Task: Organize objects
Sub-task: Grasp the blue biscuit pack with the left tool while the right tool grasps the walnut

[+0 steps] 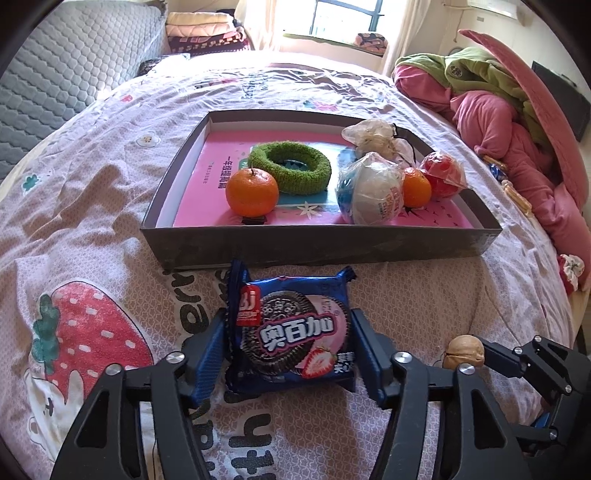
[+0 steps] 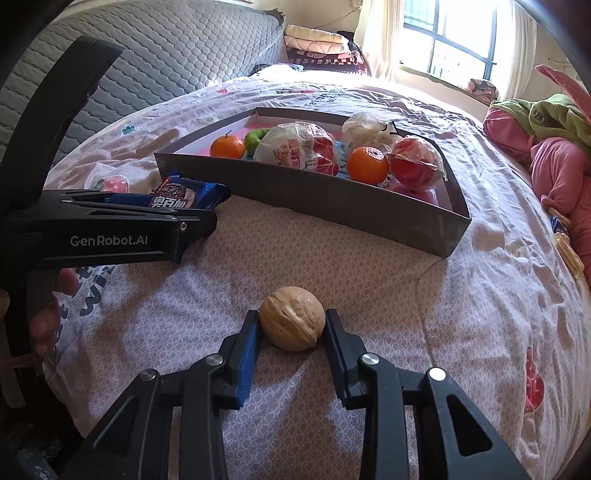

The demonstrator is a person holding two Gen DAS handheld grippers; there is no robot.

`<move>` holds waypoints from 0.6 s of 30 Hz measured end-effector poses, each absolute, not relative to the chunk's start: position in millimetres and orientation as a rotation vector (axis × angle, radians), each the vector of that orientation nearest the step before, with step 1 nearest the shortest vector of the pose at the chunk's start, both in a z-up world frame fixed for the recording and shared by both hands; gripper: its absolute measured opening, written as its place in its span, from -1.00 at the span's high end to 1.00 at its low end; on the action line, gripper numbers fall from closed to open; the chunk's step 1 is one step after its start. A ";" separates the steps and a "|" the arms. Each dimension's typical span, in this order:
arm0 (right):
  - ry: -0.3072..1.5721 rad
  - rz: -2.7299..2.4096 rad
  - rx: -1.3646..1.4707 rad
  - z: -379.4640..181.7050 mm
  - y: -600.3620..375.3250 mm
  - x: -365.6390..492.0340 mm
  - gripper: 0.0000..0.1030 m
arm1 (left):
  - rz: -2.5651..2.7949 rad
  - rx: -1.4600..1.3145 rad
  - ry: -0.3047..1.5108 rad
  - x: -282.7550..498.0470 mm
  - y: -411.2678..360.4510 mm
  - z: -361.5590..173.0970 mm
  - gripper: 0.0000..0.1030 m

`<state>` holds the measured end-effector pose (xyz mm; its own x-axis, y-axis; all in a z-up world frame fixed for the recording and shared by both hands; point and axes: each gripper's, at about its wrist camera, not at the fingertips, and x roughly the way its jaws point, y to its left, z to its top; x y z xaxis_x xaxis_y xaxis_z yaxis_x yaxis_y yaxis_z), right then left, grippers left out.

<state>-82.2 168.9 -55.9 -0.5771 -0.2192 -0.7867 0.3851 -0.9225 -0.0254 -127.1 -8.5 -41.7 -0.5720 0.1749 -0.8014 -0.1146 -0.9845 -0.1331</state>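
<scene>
My left gripper [image 1: 288, 332] is shut on a blue cookie packet [image 1: 291, 332], its pads pressing both sides, just in front of the dark shallow box [image 1: 332, 245] on the bed. My right gripper [image 2: 291, 325] is shut on a walnut [image 2: 292, 318] that rests on the bedsheet. The walnut also shows in the left wrist view [image 1: 463, 350], right of the packet. The packet shows in the right wrist view [image 2: 184, 194] held by the left gripper [image 2: 199, 218]. The box holds two oranges [image 1: 252, 192], a green ring [image 1: 290, 168], and bagged items [image 1: 373, 192].
The box [image 2: 332, 206] sits mid-bed on a pink patterned sheet. A pile of pink and green bedding [image 1: 498, 122] lies at the right edge. A grey quilted headboard [image 2: 147, 55] stands at the back left, a window [image 2: 454, 33] behind.
</scene>
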 end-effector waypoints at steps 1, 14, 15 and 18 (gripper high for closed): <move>0.274 -2.507 1.210 -55.6 169.2 -82.2 0.33 | 2.651 -1.359 -0.089 -126.8 -7.7 -41.5 -0.19; 0.220 -2.524 1.188 -51.7 173.5 -84.1 0.33 | 2.651 -1.323 -0.106 -118.4 -10.7 -33.3 -0.11; 0.214 -2.529 1.184 -50.7 174.4 -84.1 0.33 | 2.653 -1.320 -0.106 -117.7 -11.1 -32.6 -0.11; 0.192 -2.535 1.178 -48.9 176.5 -84.7 0.33 | 2.652 -1.317 -0.111 -114.0 -11.6 -30.8 -0.11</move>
